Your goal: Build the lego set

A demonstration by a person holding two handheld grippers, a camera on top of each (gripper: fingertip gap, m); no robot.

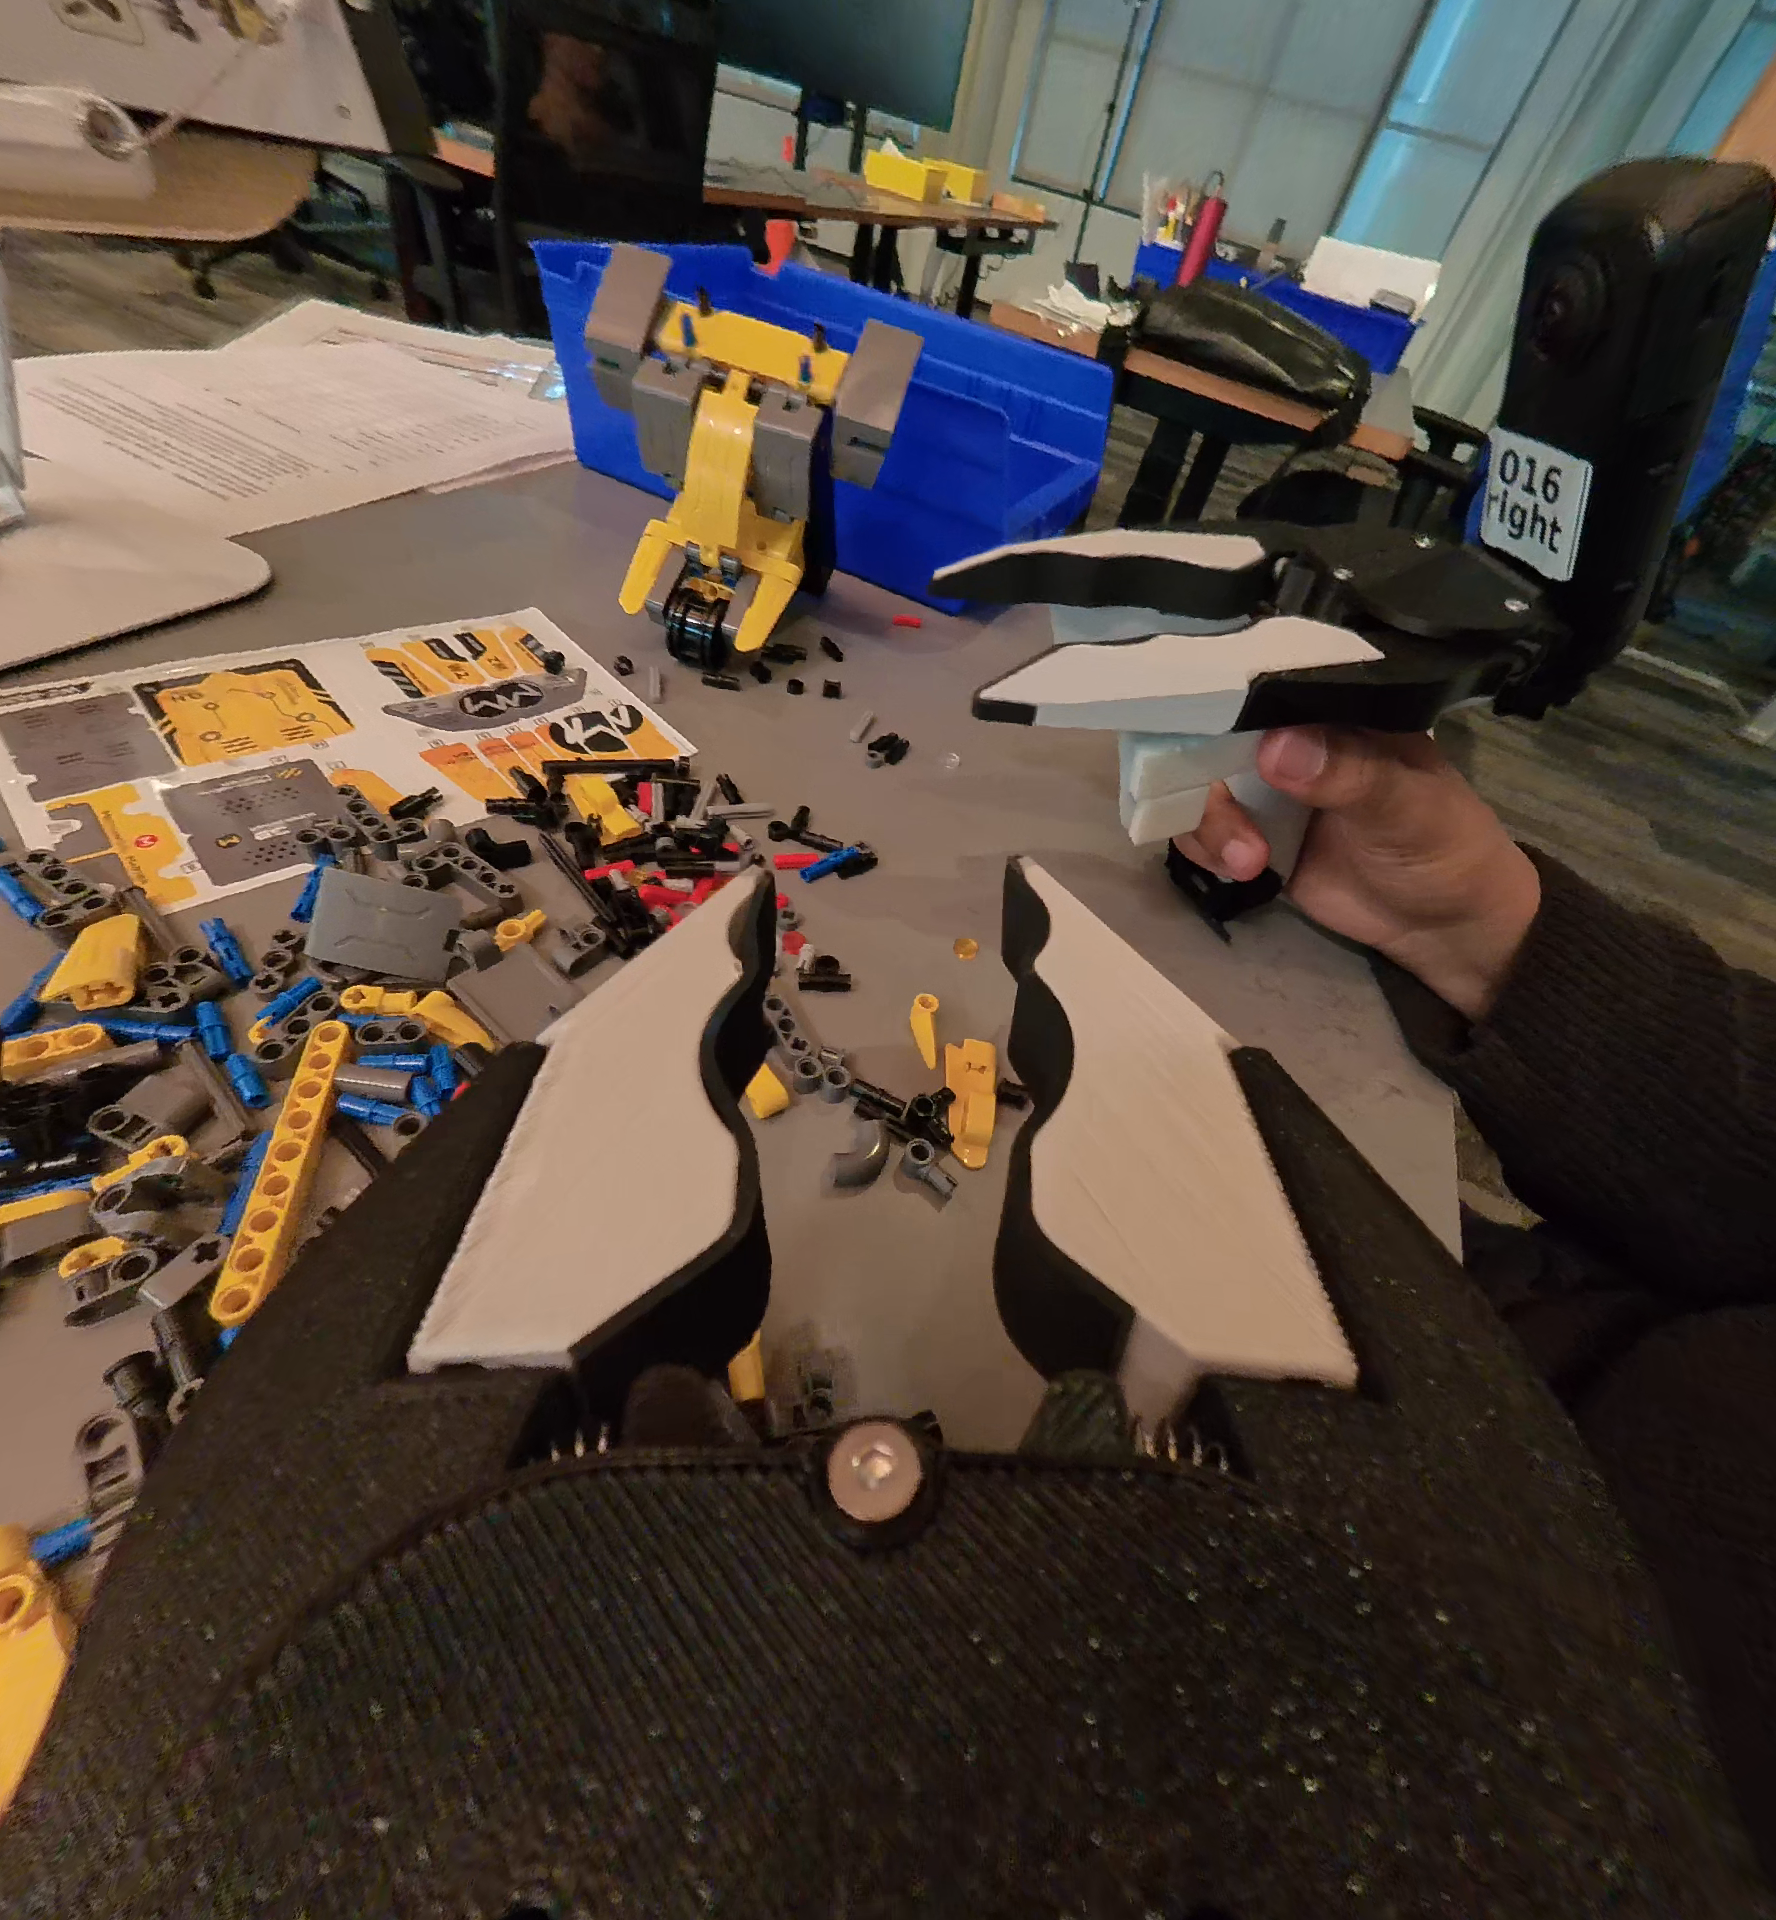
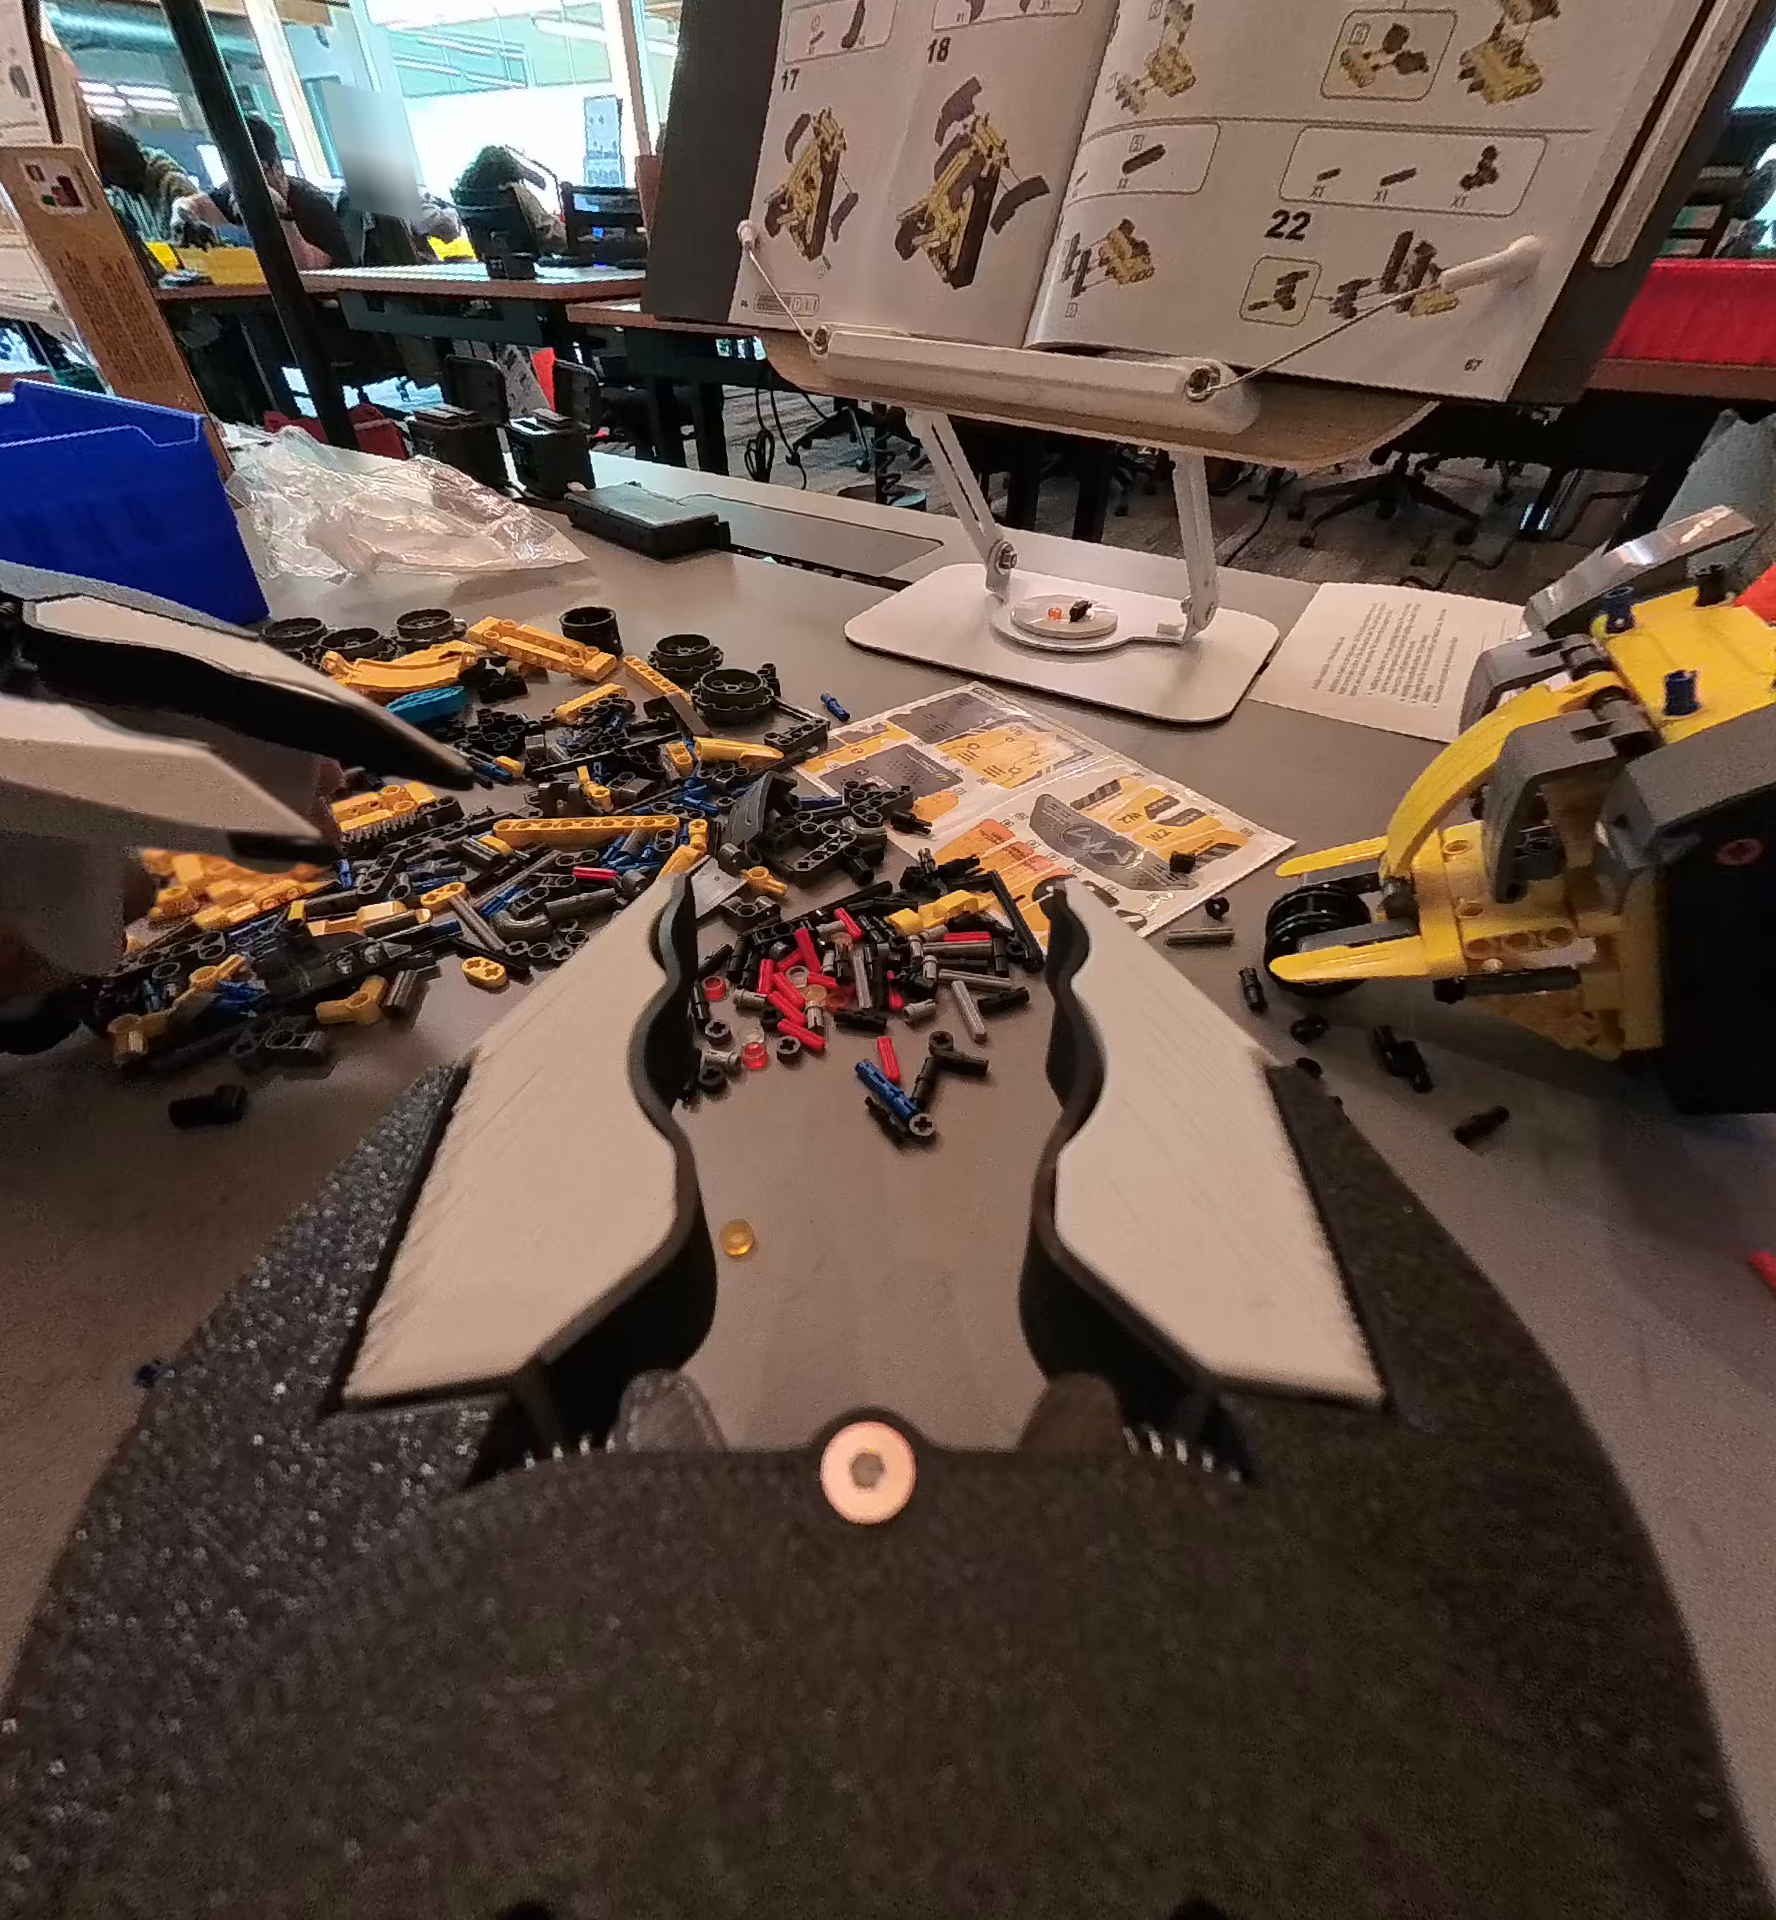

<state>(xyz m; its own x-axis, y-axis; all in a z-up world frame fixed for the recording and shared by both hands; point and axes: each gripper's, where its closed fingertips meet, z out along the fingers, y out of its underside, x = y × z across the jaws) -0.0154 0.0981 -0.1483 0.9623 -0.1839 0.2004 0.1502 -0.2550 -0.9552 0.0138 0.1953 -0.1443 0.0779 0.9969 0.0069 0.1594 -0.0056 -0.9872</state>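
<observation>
Grey-padded and spread apart, the left gripper (image 1: 884, 914) holds nothing above the grey table (image 1: 1123, 894). The right gripper (image 2: 868, 925) hangs likewise parted and empty over small red and black pins (image 2: 811, 997). Beyond them a wide heap of loose pieces (image 2: 510, 862) lies unsorted beside a sticker sheet (image 2: 1050, 800) that looks unused. Farther off, the partly built yellow and grey model (image 1: 728, 468) leans against a blue bin (image 1: 977, 416). An instruction booklet (image 2: 1123, 156) stands open on its stand at the back. Judging by the heap, much of the build remains.
</observation>
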